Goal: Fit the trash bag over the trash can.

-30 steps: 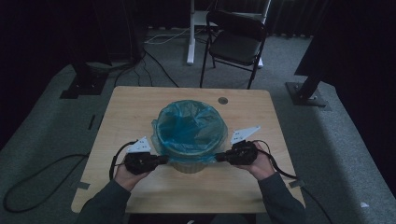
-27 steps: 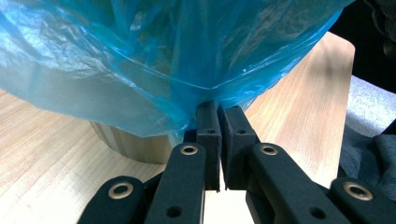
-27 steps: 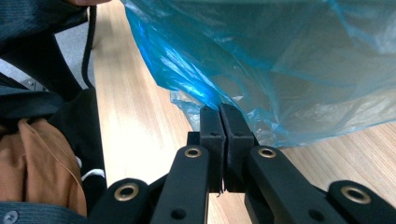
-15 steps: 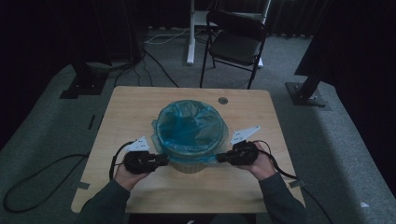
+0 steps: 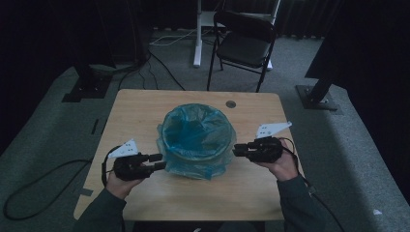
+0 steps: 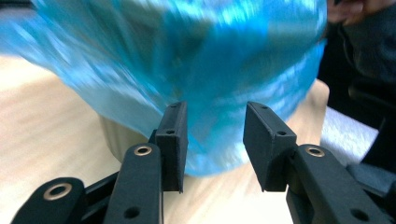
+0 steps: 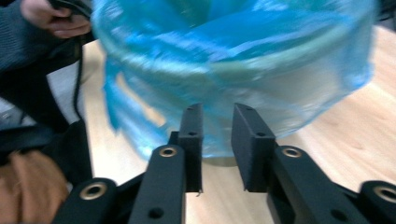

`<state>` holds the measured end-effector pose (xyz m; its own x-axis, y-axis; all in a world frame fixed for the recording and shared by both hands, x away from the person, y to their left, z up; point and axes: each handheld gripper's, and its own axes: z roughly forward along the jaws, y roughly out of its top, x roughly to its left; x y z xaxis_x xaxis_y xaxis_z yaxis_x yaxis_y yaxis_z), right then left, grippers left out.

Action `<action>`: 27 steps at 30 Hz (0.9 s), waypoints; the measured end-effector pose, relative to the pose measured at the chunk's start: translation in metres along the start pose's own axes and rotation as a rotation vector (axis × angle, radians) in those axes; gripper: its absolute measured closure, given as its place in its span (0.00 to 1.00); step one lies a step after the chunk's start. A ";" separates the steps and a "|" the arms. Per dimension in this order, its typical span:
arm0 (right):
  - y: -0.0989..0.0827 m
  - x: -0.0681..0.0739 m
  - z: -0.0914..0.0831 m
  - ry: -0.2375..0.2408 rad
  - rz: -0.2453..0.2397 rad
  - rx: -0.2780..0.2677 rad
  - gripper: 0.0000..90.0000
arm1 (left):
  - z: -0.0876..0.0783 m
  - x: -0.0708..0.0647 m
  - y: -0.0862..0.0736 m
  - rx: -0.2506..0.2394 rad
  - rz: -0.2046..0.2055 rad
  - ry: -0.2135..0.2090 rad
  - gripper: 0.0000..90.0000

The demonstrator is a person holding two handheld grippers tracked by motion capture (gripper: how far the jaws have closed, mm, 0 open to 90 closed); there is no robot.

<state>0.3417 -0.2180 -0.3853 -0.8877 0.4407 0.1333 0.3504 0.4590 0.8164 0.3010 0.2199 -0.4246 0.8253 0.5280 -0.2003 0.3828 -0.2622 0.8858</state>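
The left gripper (image 5: 155, 162) and right gripper (image 5: 240, 150) are now sitting just off the bin's (image 5: 196, 140) sides, jaws parted and holding nothing, having backed away from the blue bag (image 5: 193, 126). The bag is staying draped over the rim, mid-worktop (image 5: 145, 108), so the lining looks finished.

In the high view, two forearms enter from the bottom edge, sleeves dark. The left hand (image 5: 117, 182) sits at lower left of the frame, holding the left gripper (image 5: 158, 162), whose jaws point toward the frame's centre. The right hand (image 5: 282, 164) sits at right of centre, slightly higher, holding the right gripper (image 5: 236, 150) with jaws pointing left. In the left gripper view the two black jaws stand apart with a clear gap. In the right gripper view the jaws are parted by a narrower gap.
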 end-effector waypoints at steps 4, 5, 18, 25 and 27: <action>0.006 -0.005 0.000 -0.049 0.009 -0.015 0.91 | -0.005 0.003 0.014 -0.029 0.012 0.039 0.67; 0.007 -0.006 0.001 -0.064 0.007 -0.014 0.92 | -0.006 0.004 0.019 -0.038 0.015 0.051 0.67; 0.029 -0.016 0.006 -0.154 0.019 -0.061 0.91 | 0.002 0.021 0.053 -0.061 0.012 0.093 0.63; 0.029 -0.021 0.007 -0.170 0.042 -0.064 0.92 | 0.009 0.022 0.067 -0.052 0.027 0.082 0.62; 0.027 -0.022 0.008 -0.174 0.047 -0.056 0.94 | 0.012 0.021 0.072 -0.029 0.038 0.073 0.61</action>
<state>0.3736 -0.2089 -0.3708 -0.8040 0.5897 0.0769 0.3691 0.3934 0.8420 0.3511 0.2023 -0.3700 0.8060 0.5762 -0.1356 0.3384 -0.2605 0.9042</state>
